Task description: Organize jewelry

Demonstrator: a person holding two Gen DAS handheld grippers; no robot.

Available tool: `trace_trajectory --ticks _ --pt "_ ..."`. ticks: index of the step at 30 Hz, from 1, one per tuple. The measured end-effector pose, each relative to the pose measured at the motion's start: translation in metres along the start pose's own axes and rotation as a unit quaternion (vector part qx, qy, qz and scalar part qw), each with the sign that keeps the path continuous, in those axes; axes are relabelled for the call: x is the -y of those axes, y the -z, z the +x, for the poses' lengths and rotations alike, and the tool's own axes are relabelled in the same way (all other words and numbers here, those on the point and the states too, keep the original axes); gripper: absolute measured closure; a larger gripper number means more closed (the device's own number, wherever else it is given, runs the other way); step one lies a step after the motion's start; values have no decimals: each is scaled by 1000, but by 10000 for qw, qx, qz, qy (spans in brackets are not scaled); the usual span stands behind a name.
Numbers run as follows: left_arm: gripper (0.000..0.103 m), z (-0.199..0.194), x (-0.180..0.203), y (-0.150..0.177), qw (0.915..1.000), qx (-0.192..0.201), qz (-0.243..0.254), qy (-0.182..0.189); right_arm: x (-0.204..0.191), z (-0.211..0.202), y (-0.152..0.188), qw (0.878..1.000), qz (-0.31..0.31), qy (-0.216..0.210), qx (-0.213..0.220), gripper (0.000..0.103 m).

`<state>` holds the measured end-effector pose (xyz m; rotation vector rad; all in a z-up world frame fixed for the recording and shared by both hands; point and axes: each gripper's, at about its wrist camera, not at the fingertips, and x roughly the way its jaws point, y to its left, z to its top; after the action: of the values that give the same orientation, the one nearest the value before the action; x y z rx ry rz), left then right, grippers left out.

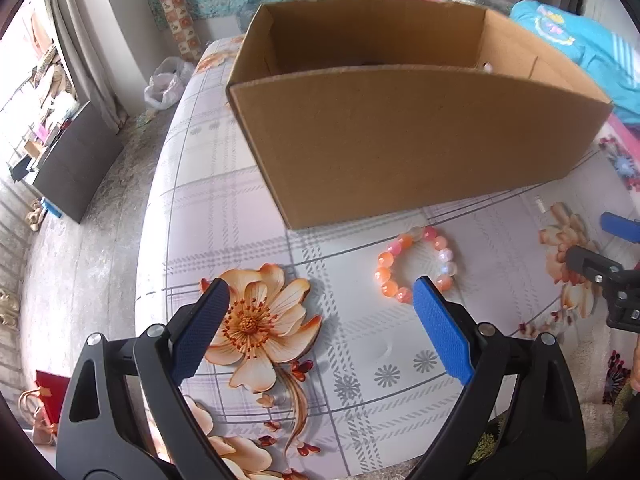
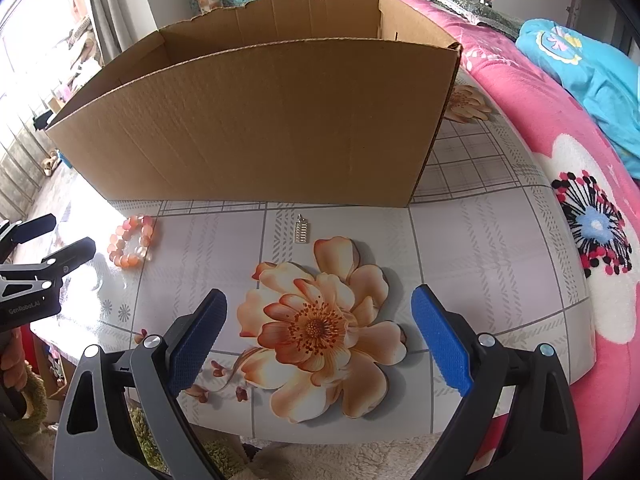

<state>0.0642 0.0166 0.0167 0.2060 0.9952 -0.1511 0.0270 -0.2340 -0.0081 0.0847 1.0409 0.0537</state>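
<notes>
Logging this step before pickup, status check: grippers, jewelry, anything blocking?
Left gripper open, empty; right gripper open, empty. Bead bracelet and small silver charm lie loose on the table before the cardboard box. Nothing in the way.

A bench (image 2: 480, 240) covered in a glossy grey-check cloth with printed orange flowers carries an open cardboard box (image 2: 256, 128) toward its far edge. In front of the box lie an orange-pink bead bracelet (image 1: 416, 264) and, apart from it, a small silvery pendant (image 2: 302, 231).

Home bedroom, pink floral blanket (image 2: 560, 152), curtain (image 1: 76, 40), floral tablecloth (image 2: 460, 240)
</notes>
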Motion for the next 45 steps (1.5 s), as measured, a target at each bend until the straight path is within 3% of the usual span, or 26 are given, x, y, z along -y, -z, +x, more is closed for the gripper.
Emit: trace_trajectory --ticks 5,7,10,14,19,29,38,42,45 --pt "15 -29 8 10 9932 853 259 745 9 -7 2 9997 147 -123 157 12" --pt "27 -35 15 14 9881 1045 455 1031 11 -10 3 9995 185 -145 231 12" --pt "43 -34 30 18 9815 1034 826 1381 15 -14 4 9989 244 -240 324 12" --pt "58 -23 45 20 9782 876 1149 1490 18 -17 5 9980 268 -390 427 12" --pt "72 -12 45 14 9802 697 1125 1476 12 -20 6 9975 111 -463 529 15" --pt "93 13 48 15 9827 368 1285 1285 7 0 -14 9976 -59 -489 484 47" --pt "94 19 43 16 9823 334 1263 1341 -3 28 -27 9984 -252 -432 276 79" --pt "94 20 44 16 9820 324 1272 1358 -12 28 -25 9978 -561 -189 289 91" --pt "94 20 47 14 9820 315 1273 1357 -15 27 -25 9976 -613 -234 230 97"
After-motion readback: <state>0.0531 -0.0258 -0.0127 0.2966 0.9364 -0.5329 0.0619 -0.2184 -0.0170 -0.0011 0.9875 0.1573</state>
